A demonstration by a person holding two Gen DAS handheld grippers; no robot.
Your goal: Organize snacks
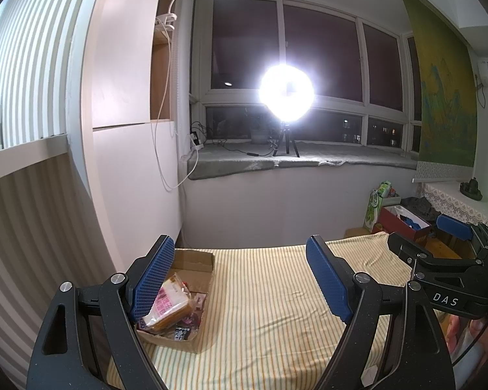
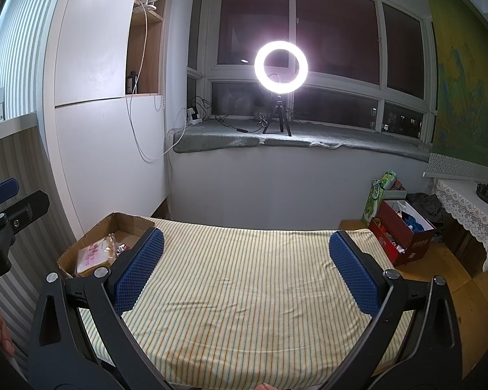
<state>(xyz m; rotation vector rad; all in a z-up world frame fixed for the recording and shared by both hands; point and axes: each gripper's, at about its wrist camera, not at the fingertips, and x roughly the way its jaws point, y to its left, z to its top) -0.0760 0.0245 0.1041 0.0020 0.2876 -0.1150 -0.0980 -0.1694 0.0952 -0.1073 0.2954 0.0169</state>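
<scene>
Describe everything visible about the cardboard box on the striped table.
The cardboard box is plain brown, shallow and open-topped, flaps up, with a dented rim. It sits on the striped cloth at the table's far left corner, near the wall. Inside lie a clear-wrapped bread pack with pink print and darker small packets. Neither gripper touches it.

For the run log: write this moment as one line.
left tongs: open, empty | right tongs: open, empty | cardboard box: at cloth's far-left corner | bread packet: inside box | striped cloth: bare
</scene>
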